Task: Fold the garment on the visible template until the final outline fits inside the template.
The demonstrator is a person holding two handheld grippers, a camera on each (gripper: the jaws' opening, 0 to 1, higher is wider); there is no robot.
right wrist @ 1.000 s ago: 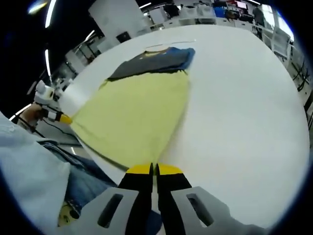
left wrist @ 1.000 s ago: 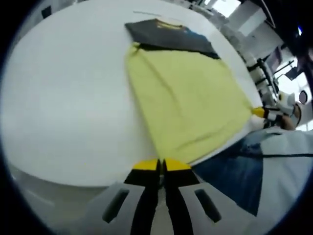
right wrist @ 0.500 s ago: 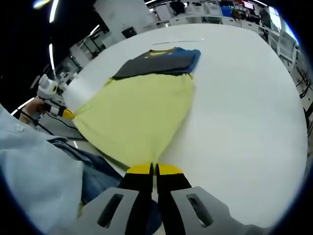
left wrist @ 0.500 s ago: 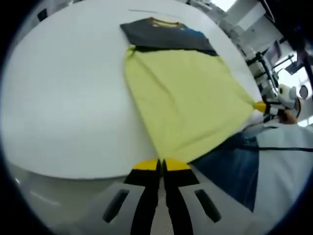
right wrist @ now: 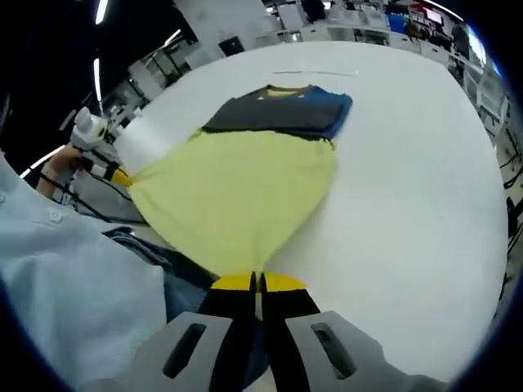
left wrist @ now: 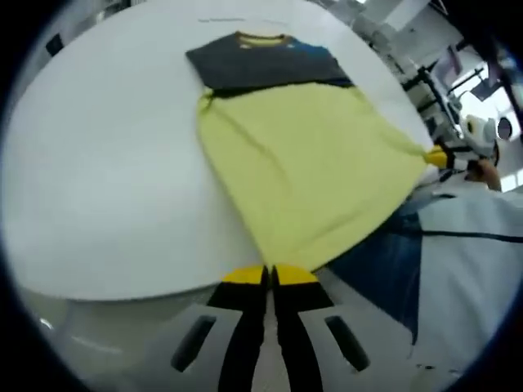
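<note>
A garment lies on the white table [left wrist: 98,163], its dark grey and blue top part [left wrist: 261,65] farthest from me and its yellow body [left wrist: 310,163] stretched toward the near edge. My left gripper [left wrist: 270,273] is shut on one corner of the yellow hem, just past the table edge. In the right gripper view the same yellow body [right wrist: 237,196] runs from the dark top [right wrist: 278,114] down to my right gripper [right wrist: 257,282], shut on the other hem corner. Each gripper also appears in the other's view, pinching its corner: the right gripper [left wrist: 441,157] and the left gripper [right wrist: 114,173].
The person's blue jeans [left wrist: 384,269] and light shirt [right wrist: 73,286] sit close against the table's near edge, under the hem. The white tabletop [right wrist: 409,188] spreads wide on both sides of the garment. Benches and equipment stand in the room beyond.
Both grippers have drawn back toward the person with the hem corners held, so the yellow cloth is pulled tauter and reaches further over the table edge.
</note>
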